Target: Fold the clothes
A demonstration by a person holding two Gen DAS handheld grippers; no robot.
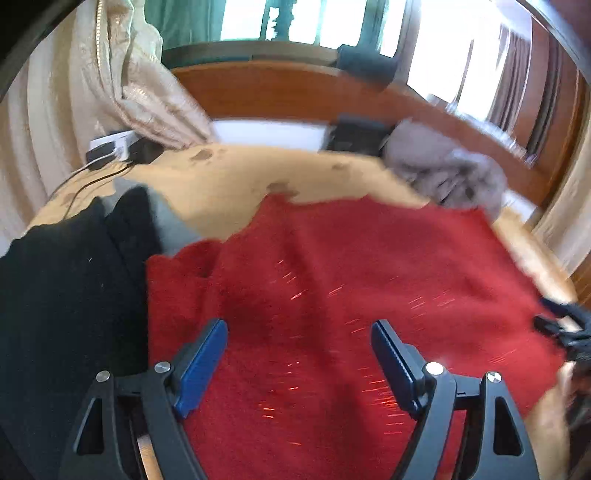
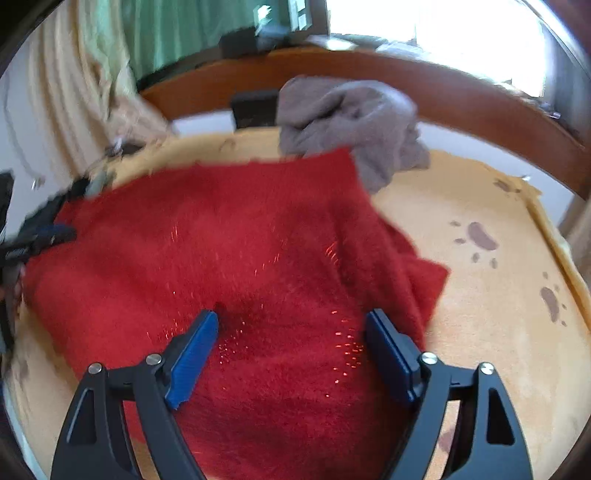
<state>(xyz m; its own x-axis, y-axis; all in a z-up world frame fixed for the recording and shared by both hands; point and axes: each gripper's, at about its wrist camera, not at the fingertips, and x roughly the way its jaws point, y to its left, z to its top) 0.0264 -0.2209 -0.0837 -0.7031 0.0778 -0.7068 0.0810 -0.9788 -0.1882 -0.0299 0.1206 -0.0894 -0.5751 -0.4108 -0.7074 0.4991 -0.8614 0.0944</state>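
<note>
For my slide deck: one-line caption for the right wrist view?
Open right tongs poised above a red fuzzy garment spread on a tan blanket, grey garment bunched behind.

Bedroom in a home. Bed covered with a tan fleece blanket (image 2: 491, 306) printed with brown paw marks, curved wooden bed frame (image 1: 280, 92) running round the far edge. Clothes lying about on it: a red fuzzy sweater (image 1: 332, 295), a crumpled grey garment (image 2: 354, 122), a dark pile (image 1: 62, 288) on one side. Cream curtains (image 1: 74, 96) hang beside the bed, green curtain (image 2: 192, 33) and bright windows (image 1: 439, 48) behind. Small charger-type box (image 1: 110, 146) with cables sits at the bed's edge. Daylight, lived-in, nothing industrial.
</note>
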